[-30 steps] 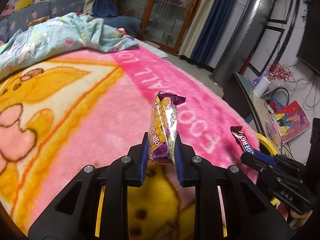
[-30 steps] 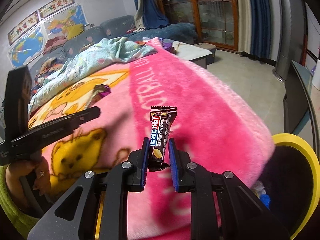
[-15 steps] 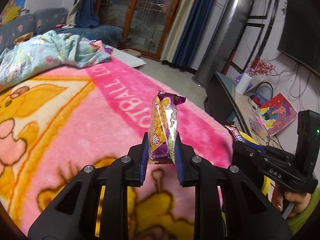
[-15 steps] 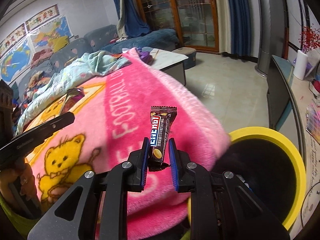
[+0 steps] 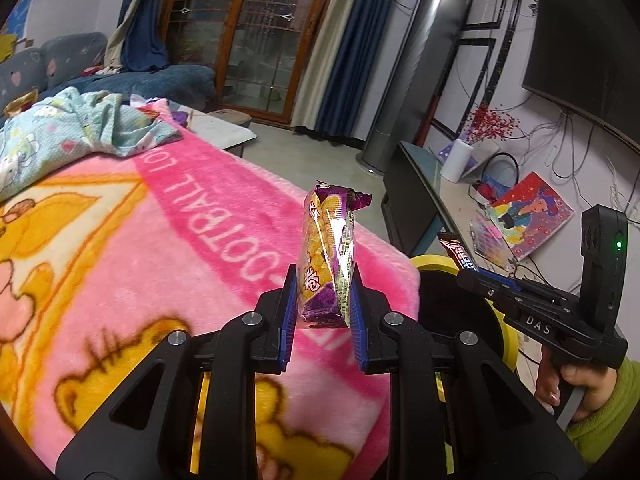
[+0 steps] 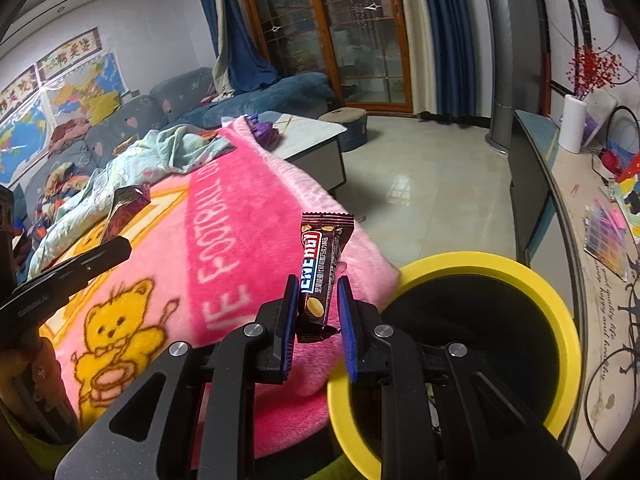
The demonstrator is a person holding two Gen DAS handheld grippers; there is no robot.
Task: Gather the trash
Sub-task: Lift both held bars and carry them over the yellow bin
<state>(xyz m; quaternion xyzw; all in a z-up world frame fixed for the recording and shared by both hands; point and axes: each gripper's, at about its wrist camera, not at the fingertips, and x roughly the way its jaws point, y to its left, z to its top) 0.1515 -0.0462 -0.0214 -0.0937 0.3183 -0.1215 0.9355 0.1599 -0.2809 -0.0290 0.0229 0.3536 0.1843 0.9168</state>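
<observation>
Right wrist view shows the pink teddy-bear blanket [image 6: 248, 216] spread over the bed to the left, and at the near right, against its corner, the yellow-rimmed bin [image 6: 560, 320] with its dark mouth wide open. Nothing loose to collect shows on the visible stretch of blanket; the bin's depth is too dark to tell what lies in it. The right gripper [image 6: 318, 312] has its jaws closed on the lower end of a brown chocolate bar wrapper [image 6: 322, 264], held upright just left of the bin's rim, not yet over the opening. In the left wrist view the left gripper [image 5: 324, 300] clamps a purple and yellow snack packet [image 5: 328, 256], upright over the blanket's near right corner, with the bin's rim [image 5: 434, 261] just to its right. So both pickups look done. What remains, as I judge it, is carrying each piece over the bin and letting go.
</observation>
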